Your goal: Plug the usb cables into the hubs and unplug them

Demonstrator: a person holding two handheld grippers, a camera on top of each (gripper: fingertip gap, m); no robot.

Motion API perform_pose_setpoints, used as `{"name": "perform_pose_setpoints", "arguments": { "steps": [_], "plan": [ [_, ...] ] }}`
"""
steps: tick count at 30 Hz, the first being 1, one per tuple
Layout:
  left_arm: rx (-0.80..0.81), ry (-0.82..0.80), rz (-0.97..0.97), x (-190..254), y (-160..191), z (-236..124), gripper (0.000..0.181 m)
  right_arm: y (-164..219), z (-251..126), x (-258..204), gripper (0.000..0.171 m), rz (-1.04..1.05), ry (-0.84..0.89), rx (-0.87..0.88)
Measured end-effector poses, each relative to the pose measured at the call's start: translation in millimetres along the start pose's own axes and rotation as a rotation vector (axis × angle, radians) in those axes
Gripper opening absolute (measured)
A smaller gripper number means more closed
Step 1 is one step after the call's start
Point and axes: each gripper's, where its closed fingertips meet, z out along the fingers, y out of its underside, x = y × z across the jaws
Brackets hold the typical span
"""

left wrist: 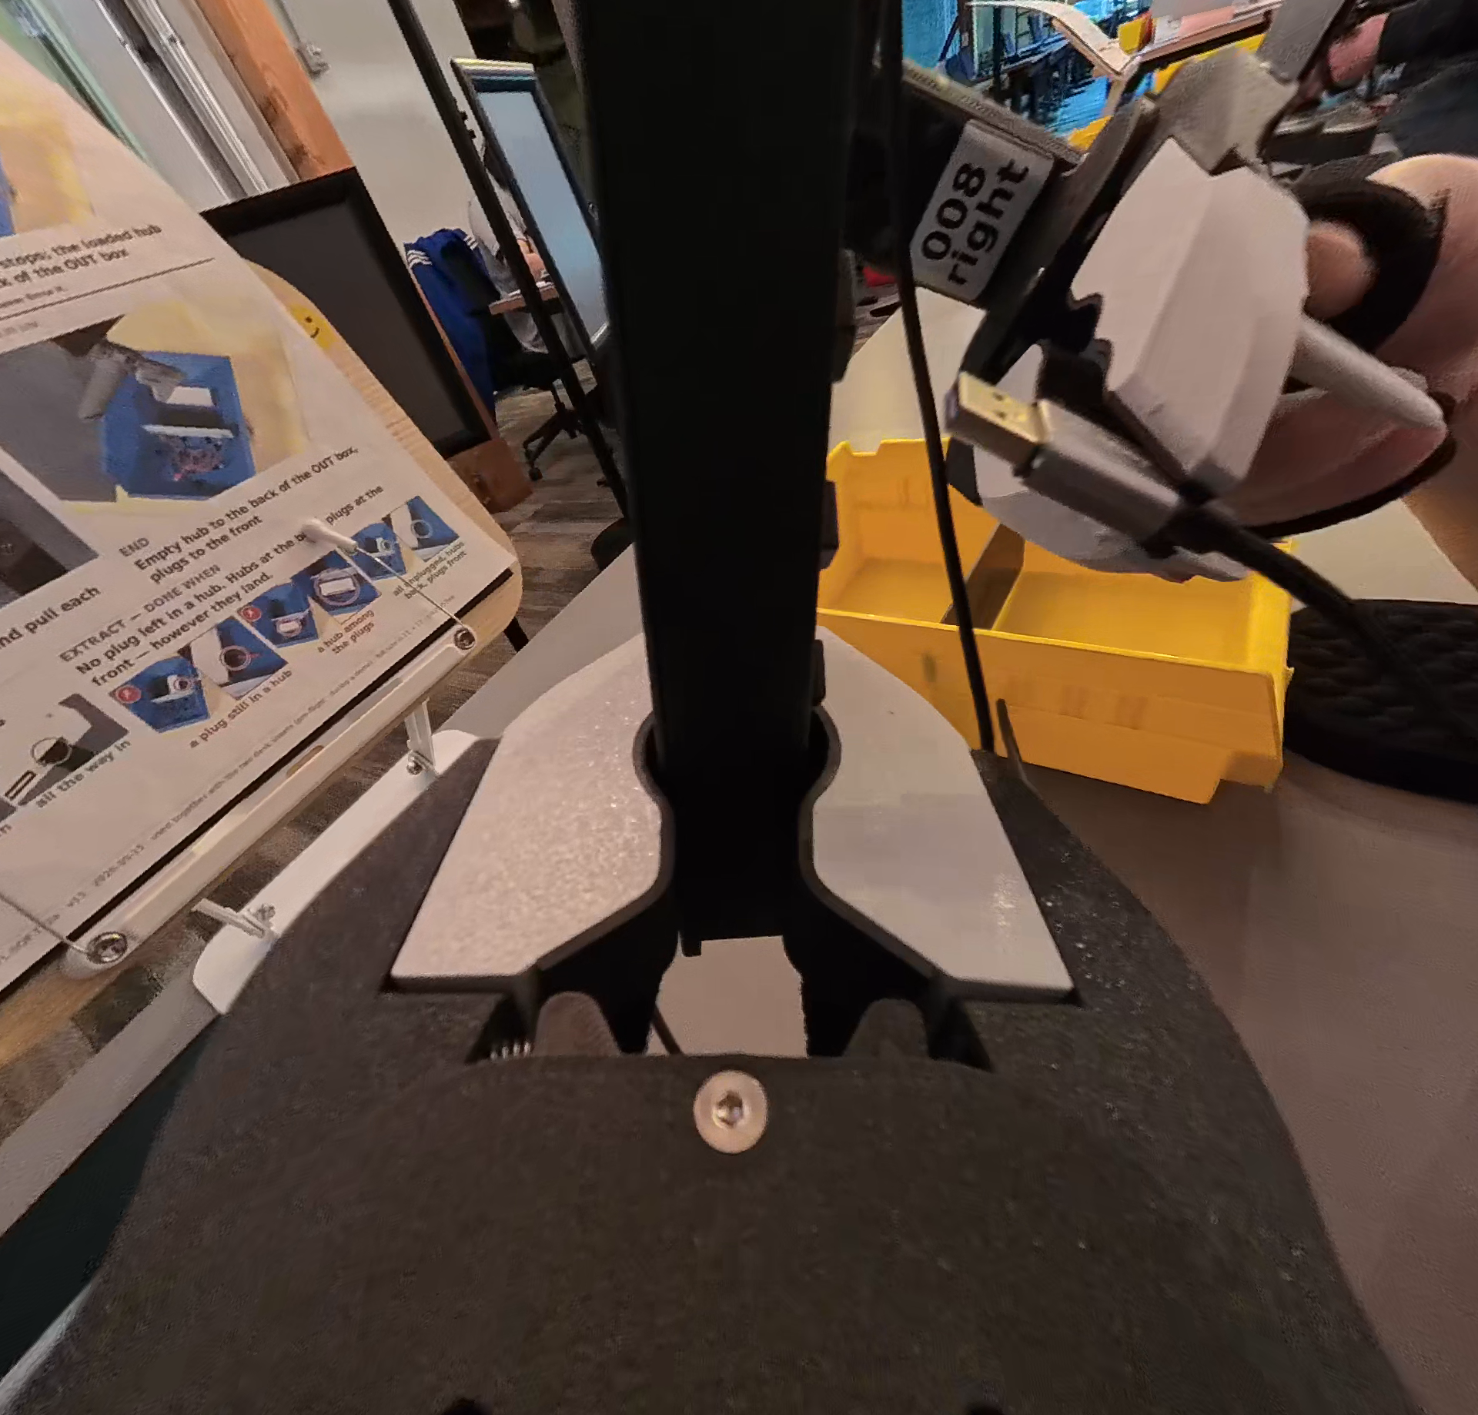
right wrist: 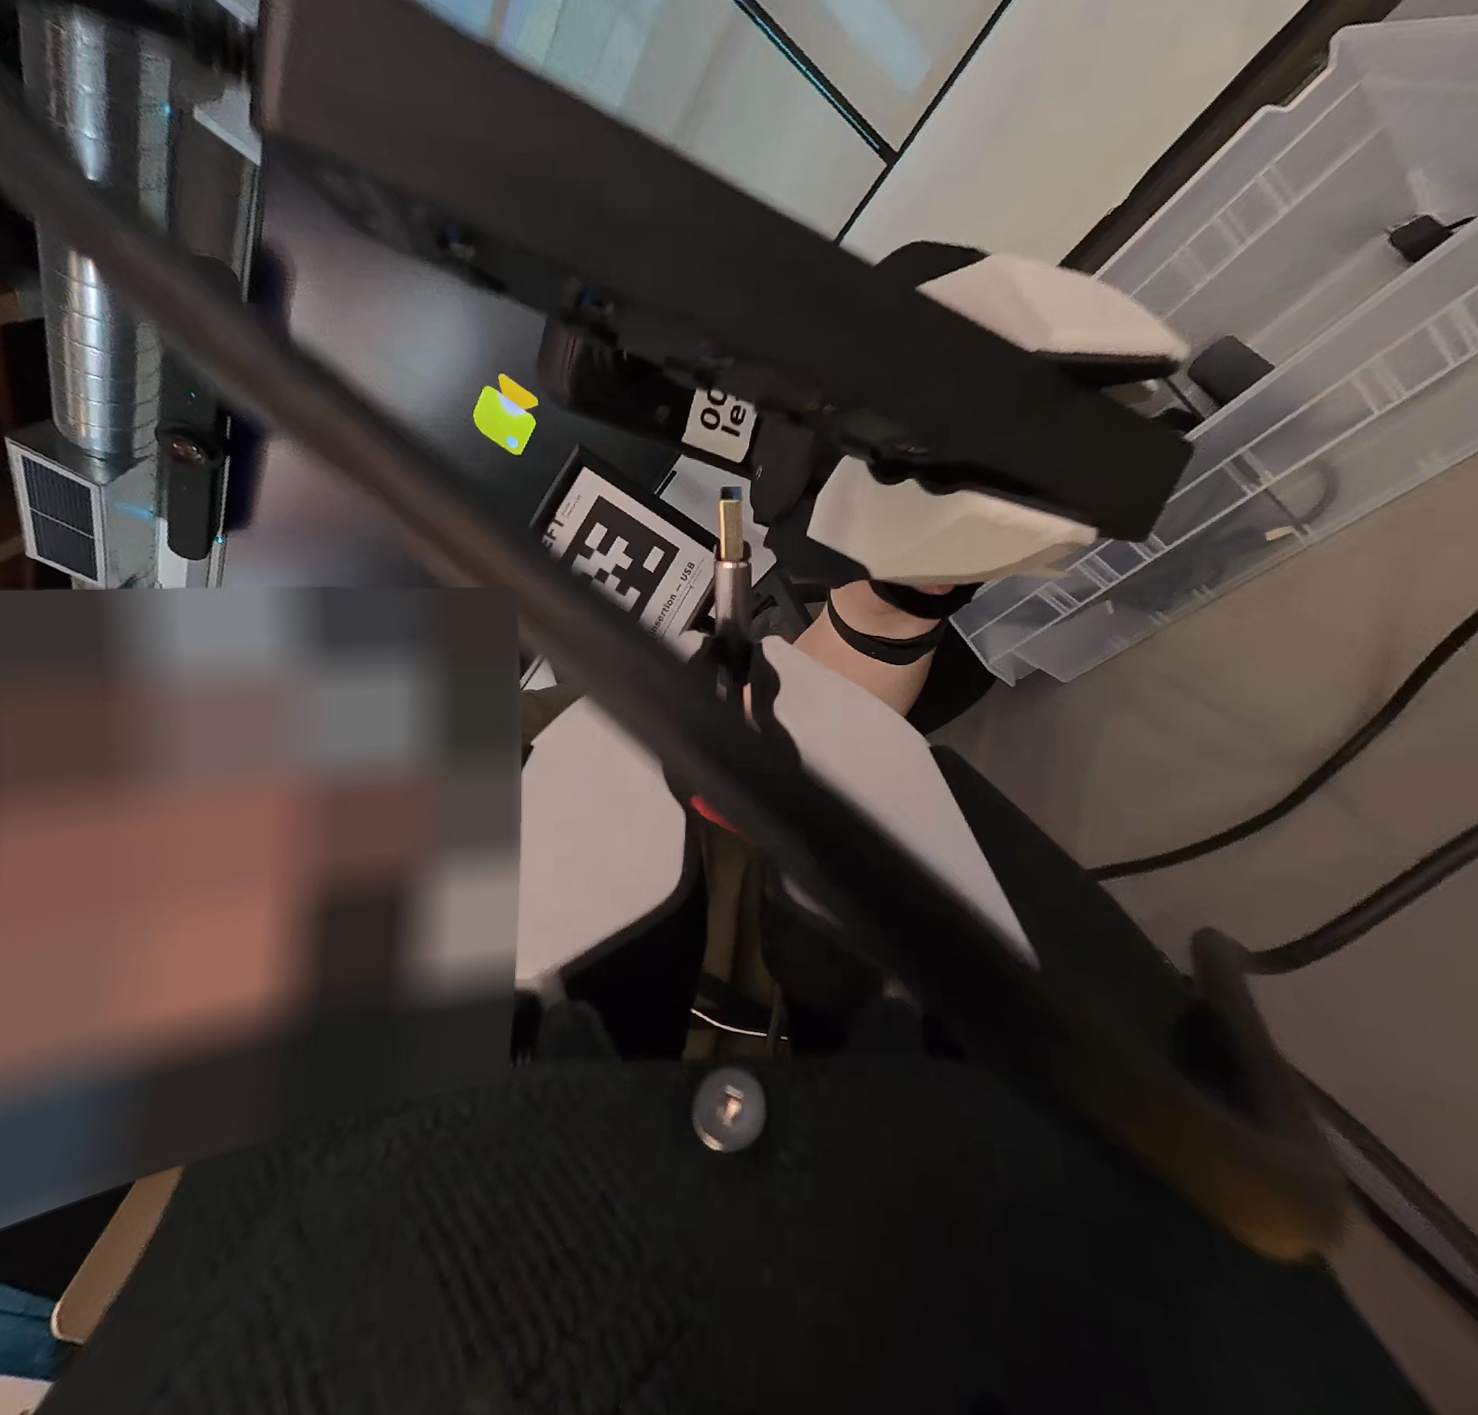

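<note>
Your grey table carries a yellow bin. Your left gripper clamps the long black hub; your right gripper pinches a silver USB plug.

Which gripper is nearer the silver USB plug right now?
Right. The right gripper is clamped on the silver USB plug; the left gripper grips the long black hub, apart from the plug.
</note>
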Motion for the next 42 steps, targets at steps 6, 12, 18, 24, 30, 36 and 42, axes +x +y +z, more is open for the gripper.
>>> {"name": "perform_pose_setpoints", "arguments": {
  "steps": [6,12,18,24,30,36,42],
  "plan": [
    [0.016,0.035,0.044,9.9,-2.8,1.1,0.026,1.2,-2.7,2.0,0.008,0.012,-0.006,-0.006],
    [0.029,0.065,0.095,18.7,-4.6,1.5,0.026,4.0,-2.7,4.8,0.008,0.033,-0.020,-0.022],
    [0.056,0.093,0.134,24.0,-8.2,-0.4,0.027,6.7,-3.9,1.6,0.008,0.048,-0.068,-0.039],
    [0.031,0.040,0.247,20.3,-9.2,-4.1,0.030,8.4,-2.0,-1.8,0.008,0.083,-0.142,-0.048],
    [0.042,0.078,0.261,24.1,-9.3,-6.2,0.029,10.0,1.5,-4.3,0.007,0.096,-0.183,-0.060],
    [0.020,0.155,0.170,27.4,-4.8,-7.0,0.027,7.0,0.8,1.2,0.008,0.081,-0.130,-0.042],
    [-0.024,0.179,0.018,26.7,1.6,-0.7,0.027,-2.7,-4.6,5.6,0.008,0.098,-0.127,0.022]
  ]
}}
